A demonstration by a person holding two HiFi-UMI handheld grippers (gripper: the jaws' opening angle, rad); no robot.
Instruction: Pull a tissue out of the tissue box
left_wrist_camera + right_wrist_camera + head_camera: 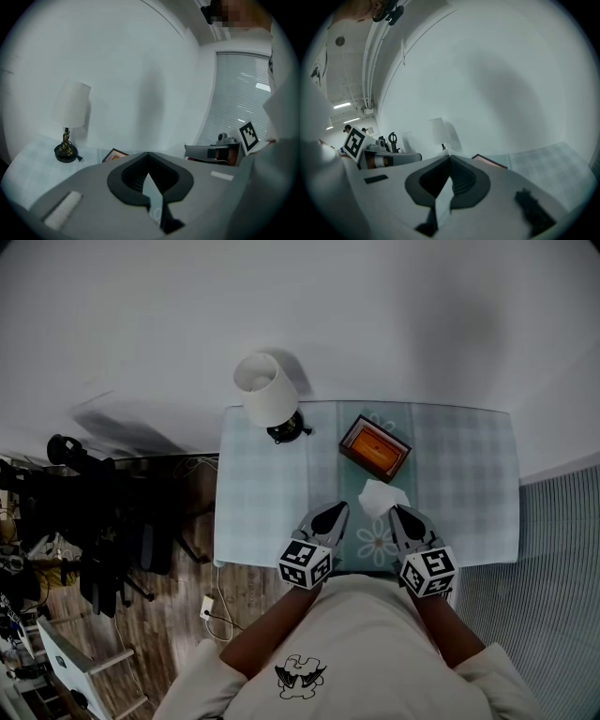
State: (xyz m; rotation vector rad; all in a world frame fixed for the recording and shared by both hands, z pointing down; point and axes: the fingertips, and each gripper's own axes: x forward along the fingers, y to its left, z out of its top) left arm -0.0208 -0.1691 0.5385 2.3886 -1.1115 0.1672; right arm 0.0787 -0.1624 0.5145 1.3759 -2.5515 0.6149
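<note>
Checked tablecloth [262, 493] | tissue [382, 498] on it, head view only | left gripper [337, 510] closed, empty | right gripper [398, 512] closed, empty

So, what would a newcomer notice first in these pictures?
The white lamp stands at the far left corner of the table, the orange tissue box near its middle. A loose white tissue lies nearer, by the tips of the left gripper and right gripper, both shut.

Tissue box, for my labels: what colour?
The tissue box has an orange top and dark rim; head view.
</note>
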